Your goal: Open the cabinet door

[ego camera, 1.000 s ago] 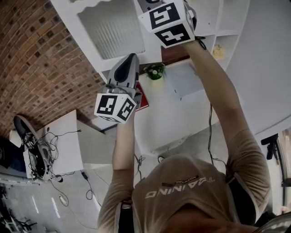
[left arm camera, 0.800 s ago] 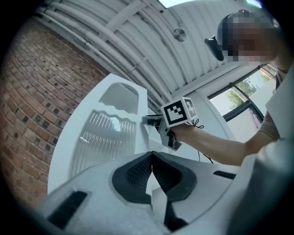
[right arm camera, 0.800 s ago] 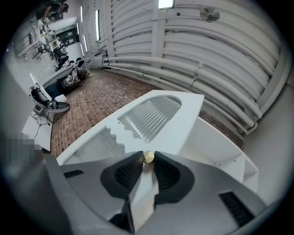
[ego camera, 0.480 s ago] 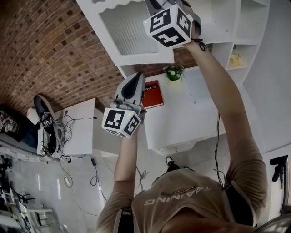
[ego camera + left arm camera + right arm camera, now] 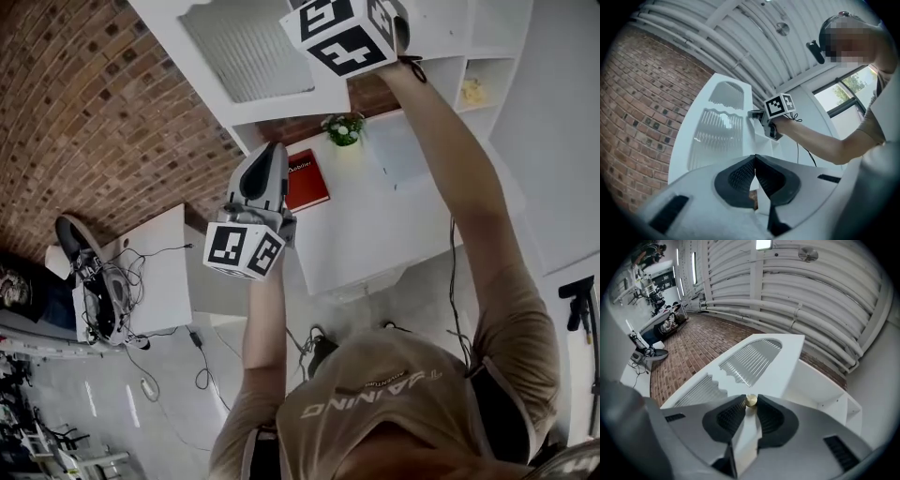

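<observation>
Far left: brick wall (image 5: 84, 122) – beside it a small white table (image 5: 159, 281) strewn with cables.
Left gripper (image 5: 273, 148): raised on the person's left arm, in the air left of the cabinet and apart from it. Its own view shows the jaw tips meeting, with nothing between them (image 5: 755, 157).
Cabinet door (image 5: 281, 101): white, with ribbed glass panels, up at the far top of the head view. It stands out at an angle from the cabinet body, whose white inside shows to the door's right in the right gripper view (image 5: 780, 364).
Red book (image 5: 307, 180): flat on the white counter (image 5: 394, 225), just right of the left gripper.
Potted plant (image 5: 343, 128): small, green with white flowers, on the counter beyond the book.
Right gripper (image 5: 750, 404): held high at the door's edge – jaws closed partway onto the round brass knob (image 5: 751, 400), the pads pressing on either side of it.
Far right: open white shelves (image 5: 487, 66), one holding a small yellow thing too small to make out.
</observation>
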Demonstrator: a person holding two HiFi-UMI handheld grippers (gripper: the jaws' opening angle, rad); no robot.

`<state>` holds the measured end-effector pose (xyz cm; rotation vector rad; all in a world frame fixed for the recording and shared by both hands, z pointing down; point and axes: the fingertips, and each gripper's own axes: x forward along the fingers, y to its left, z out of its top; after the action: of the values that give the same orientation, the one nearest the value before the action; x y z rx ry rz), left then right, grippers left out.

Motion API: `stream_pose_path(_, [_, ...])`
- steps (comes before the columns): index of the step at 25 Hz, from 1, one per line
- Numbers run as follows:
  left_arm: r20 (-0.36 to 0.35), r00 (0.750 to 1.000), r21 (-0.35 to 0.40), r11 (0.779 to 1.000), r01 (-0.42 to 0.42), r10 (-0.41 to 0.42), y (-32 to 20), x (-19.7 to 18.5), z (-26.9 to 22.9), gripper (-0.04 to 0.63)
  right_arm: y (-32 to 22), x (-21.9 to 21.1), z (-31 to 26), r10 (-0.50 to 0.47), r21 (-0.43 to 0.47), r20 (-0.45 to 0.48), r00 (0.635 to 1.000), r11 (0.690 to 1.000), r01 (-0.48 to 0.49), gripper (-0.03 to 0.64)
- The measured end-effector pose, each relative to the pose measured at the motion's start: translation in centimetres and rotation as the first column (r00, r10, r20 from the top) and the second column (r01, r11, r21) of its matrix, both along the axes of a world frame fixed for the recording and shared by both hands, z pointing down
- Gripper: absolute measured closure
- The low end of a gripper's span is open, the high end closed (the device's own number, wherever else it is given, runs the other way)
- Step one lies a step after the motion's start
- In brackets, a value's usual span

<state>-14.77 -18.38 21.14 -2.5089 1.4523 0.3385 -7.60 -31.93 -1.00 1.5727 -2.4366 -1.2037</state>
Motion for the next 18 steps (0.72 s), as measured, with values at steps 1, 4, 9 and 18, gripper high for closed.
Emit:
stream_pose_path(1, [-0.005, 1.0, 0.009, 0.999, -0.03, 0.03, -0.3, 0.0, 0.0, 0.586, 0.1, 0.2, 0.1, 0.025, 0.001, 0.0, 1.0, 1.0, -0.025, 0.541])
stream_pose_path(4, [-0.016, 0.995, 0.026, 0.995, -0.101, 0.102, -0.8, -1.1, -0.3, 0.586, 1.1, 0.4, -0.2, 0.1, 0.026, -0.001, 0.995, 0.995, -0.1, 0.543])
stream_pose_path(9, [-0.001, 0.986, 0.038, 0.985, -0.166, 0.166, -0.5, -5.4, -0.4, 0.587, 2.9, 0.1, -0.2, 0.179, 0.023, 0.024, 0.984, 0.984, -0.179, 0.542])
stream_pose_path(18, [0.027, 0.941, 0.028, 0.94, -0.339, 0.338, 0.8, -8.6, 1.5, 0.587, 7.1, -1.8, -0.1, 0.327, 0.038, 0.045, 0.944, 0.944, -0.329, 0.543])
